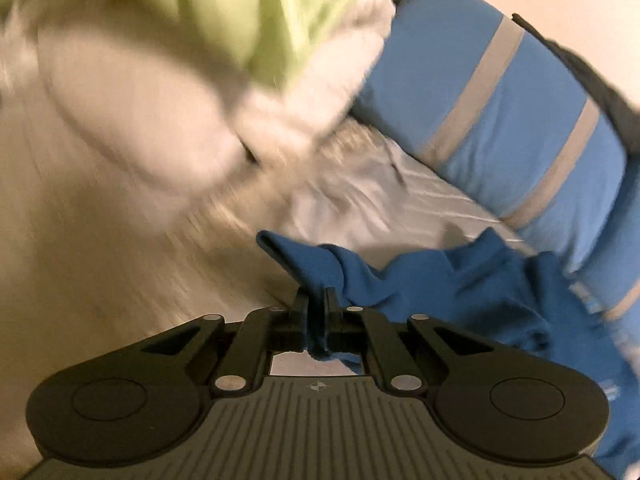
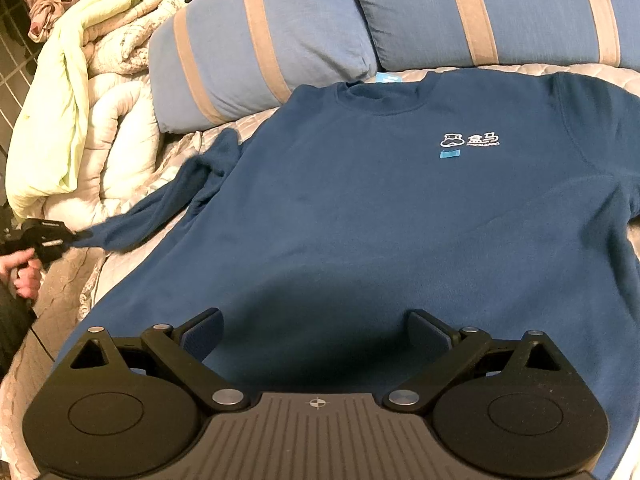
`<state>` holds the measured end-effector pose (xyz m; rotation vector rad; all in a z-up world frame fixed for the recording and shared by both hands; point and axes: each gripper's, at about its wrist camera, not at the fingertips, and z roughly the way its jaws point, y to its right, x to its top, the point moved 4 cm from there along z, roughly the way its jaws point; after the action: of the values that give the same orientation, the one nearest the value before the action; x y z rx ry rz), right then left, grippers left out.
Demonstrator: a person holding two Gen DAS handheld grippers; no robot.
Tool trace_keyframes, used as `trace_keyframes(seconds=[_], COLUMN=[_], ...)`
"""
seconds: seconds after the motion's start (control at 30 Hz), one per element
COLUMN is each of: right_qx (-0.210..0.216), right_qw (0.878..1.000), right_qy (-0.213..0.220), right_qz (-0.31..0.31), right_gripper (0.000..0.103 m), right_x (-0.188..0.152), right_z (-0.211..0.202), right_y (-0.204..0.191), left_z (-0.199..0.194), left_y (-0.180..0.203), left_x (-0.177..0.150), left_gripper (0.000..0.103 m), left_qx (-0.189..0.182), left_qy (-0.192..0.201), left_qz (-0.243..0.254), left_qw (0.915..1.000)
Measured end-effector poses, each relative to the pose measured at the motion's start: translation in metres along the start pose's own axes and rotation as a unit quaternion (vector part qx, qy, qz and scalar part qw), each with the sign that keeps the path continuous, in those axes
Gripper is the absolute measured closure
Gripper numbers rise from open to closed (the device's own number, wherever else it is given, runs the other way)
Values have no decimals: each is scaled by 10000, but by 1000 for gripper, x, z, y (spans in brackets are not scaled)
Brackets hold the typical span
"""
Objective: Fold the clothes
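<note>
While lying front-up on the bed (image 2: 520, 70): sweatshirt (image 2: 380, 216) is spreading flat, collar toward the striped pillows (image 2: 264, 52).
Left gripper (image 1: 318, 300): jaws are pinching shut on the sleeve (image 2: 132, 228) cuff, pulling it out to the side; a hand (image 2: 24, 276) is gripping its handle.
Right gripper (image 2: 316, 336): jaws are standing wide open and holding nothing, hovering over the sweatshirt's lower part.
Quilt (image 2: 100, 92): is sitting bunched beside the pillows.

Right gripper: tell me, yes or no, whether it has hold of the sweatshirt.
No. The right gripper has its jaws wide apart over the blue sweatshirt, with no cloth pinched between its pads.
</note>
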<state>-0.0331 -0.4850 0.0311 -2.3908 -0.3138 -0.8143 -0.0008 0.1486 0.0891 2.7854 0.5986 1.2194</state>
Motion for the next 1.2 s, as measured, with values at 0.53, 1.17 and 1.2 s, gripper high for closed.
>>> trace_keyframes(seconds=[0.53, 1.17, 1.2], right_qx=[-24, -93, -95], right_qw=[10000, 9999, 9999], right_qy=[-48, -105, -100], right_qz=[17, 37, 42], right_gripper=[4, 4, 4], right_x=[0, 1, 1], right_z=[2, 3, 2], right_y=[1, 0, 0], left_z=[-26, -2, -3], left_y=[-89, -154, -155], left_x=[42, 44, 39], left_gripper=[96, 79, 76], left_qx=[1742, 2588, 2494], left_qy=[480, 197, 211], left_qz=[536, -337, -391], left_qw=[9821, 9652, 9674])
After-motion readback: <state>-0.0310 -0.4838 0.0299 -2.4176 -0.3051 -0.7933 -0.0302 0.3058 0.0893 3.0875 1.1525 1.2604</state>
